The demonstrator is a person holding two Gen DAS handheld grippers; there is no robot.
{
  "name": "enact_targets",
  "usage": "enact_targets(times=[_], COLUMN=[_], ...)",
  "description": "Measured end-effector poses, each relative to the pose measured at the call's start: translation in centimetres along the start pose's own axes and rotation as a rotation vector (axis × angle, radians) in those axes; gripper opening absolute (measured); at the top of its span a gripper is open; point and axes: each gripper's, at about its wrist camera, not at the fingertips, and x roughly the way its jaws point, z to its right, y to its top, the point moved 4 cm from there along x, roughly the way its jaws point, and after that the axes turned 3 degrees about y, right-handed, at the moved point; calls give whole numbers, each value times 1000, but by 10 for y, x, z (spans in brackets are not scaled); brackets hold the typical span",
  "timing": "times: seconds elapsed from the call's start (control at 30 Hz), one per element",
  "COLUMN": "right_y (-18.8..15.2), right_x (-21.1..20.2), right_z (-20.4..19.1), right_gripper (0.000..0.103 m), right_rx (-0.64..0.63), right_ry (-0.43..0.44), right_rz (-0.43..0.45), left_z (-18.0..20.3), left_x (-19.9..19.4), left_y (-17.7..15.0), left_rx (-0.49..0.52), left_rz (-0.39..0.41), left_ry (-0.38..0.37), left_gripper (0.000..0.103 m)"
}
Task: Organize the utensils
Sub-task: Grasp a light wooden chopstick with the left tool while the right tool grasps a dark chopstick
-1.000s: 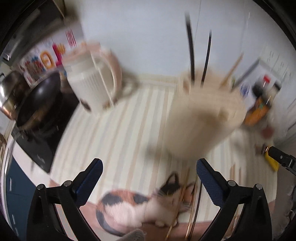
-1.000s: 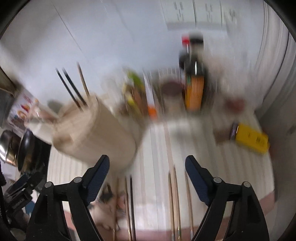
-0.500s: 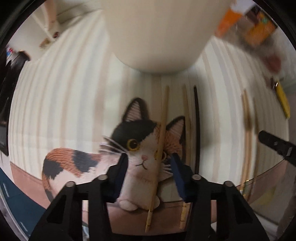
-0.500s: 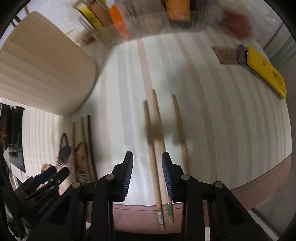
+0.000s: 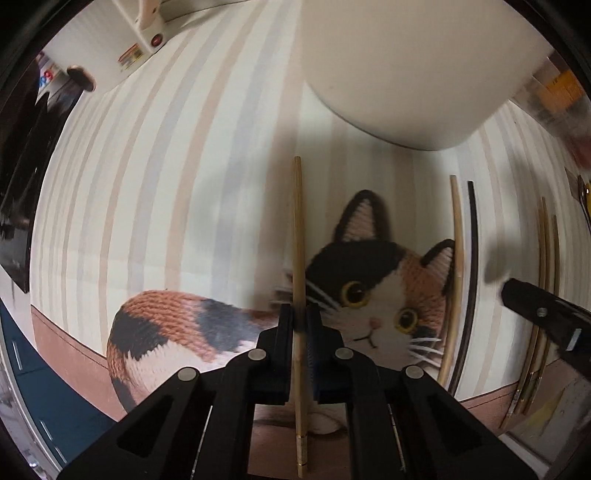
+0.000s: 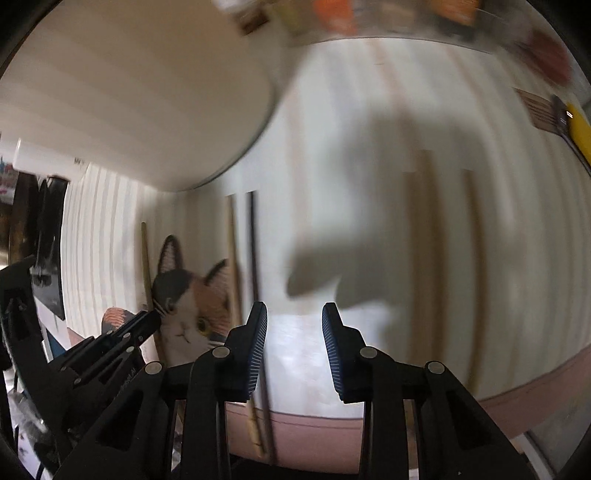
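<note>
My left gripper (image 5: 300, 317) is shut on a wooden chopstick (image 5: 298, 236) that lies lengthwise on the striped cat mat (image 5: 147, 184). A cream utensil holder (image 5: 406, 66) stands just beyond it. Another wooden chopstick (image 5: 456, 258) and a black one (image 5: 472, 251) lie to the right, with more wooden ones (image 5: 543, 277) farther right. My right gripper (image 6: 294, 325) is open and empty, low over the mat between the black chopstick (image 6: 254, 258) and blurred wooden chopsticks (image 6: 424, 240). The left gripper (image 6: 147, 317) shows at its left.
The holder (image 6: 129, 92) fills the upper left of the right wrist view. A yellow-handled tool (image 6: 576, 133) lies at the far right. Blurred bottles and packets (image 6: 369, 18) stand at the back. A black stove (image 5: 22, 166) and a white kettle base (image 5: 140, 40) sit at the left.
My left gripper has closed on the wooden chopstick. My right gripper has moved left, away from the pair of wooden chopsticks, and its jaws have opened a little wider.
</note>
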Motion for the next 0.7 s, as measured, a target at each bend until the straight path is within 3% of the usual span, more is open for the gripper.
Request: enact_targets(times=[0.13,0.2,0.23,0.27,0.53,0.7], right_y=[1,0,0,-1,-1,-1], right_x=[23,27,27,28,17,12], right_z=[-22,-28,-30,-29,8,21], right_gripper=[33,20,8,6,5,6], right_rx=[-51,-91,-103,-105,-93,-94], right_ry=[-40,-101,-136,-151,-214,-185], right_rz=[-40,-32,-23,-24,-60,-83], left_z=[-6,-7,-10,-10,4,9], left_x=[-2,-2,-3,-3,-1,0], left_y=[-1,-2,0,0,7,12], left_rx=[-5,-5,-4,-2,-6,23], left_rz=[-2,-3,-4,-5,-35,-42], left_ry=[-6,-5,-5,-5,-67,-59], left_gripper=[5,5,5,5,5,7])
